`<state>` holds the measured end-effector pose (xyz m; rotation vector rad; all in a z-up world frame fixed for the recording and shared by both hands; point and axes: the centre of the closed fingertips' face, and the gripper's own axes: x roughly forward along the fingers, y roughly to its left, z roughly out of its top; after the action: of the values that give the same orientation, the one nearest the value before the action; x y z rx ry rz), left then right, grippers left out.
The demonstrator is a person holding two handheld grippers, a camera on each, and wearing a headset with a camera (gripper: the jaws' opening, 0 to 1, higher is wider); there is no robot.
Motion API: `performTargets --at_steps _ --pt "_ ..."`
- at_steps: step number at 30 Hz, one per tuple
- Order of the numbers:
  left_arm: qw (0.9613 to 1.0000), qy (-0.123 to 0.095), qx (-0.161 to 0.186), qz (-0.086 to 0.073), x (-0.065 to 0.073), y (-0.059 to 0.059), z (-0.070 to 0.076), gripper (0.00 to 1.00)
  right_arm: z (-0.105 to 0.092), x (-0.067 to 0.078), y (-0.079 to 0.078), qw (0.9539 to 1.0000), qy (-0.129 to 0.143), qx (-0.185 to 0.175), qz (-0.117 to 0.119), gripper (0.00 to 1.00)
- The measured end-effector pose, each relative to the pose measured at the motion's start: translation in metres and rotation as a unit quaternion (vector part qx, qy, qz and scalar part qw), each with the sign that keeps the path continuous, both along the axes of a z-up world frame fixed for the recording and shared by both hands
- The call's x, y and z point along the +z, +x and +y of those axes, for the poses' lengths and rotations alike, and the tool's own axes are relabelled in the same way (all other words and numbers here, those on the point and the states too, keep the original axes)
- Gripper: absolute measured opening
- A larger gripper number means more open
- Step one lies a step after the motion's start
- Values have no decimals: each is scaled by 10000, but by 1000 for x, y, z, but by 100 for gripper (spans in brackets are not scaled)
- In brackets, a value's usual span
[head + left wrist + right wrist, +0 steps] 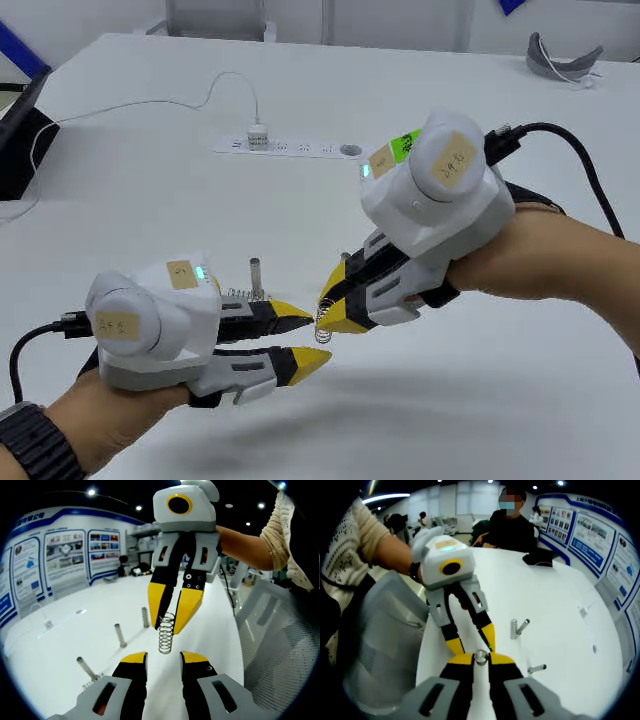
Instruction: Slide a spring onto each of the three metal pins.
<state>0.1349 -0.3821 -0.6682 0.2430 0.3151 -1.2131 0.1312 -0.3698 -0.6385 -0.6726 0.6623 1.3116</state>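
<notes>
My right gripper is shut on a small metal spring, which hangs below its yellow fingertips. In the left gripper view the spring dangles upright from that gripper, just above my left gripper, whose jaws stand open with nothing between them. From the right gripper view the spring shows end-on between the jaws. The left gripper points at it from the left. Metal pins stand upright on the white table; the far one looks ringed by a spring. One pin rises behind the left gripper.
A white power strip with a plug and cable lies across the table's middle. A black object sits at the left edge and a grey band at the far right. A person sits across the table. A mesh chair stands alongside.
</notes>
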Motion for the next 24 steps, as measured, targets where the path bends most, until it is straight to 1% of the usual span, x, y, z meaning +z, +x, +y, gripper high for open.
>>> performTargets --at_steps 10,16,24 --pt "9993 -47 358 63 -1 5 21 35 -11 6 15 9995 73 -286 -56 12" --pt "9981 -77 598 103 -3 7 35 39 -14 5 21 9991 73 -404 -69 12" --pt "9961 -123 853 184 -7 7 48 43 -19 3 28 9987 66 -499 -63 12"
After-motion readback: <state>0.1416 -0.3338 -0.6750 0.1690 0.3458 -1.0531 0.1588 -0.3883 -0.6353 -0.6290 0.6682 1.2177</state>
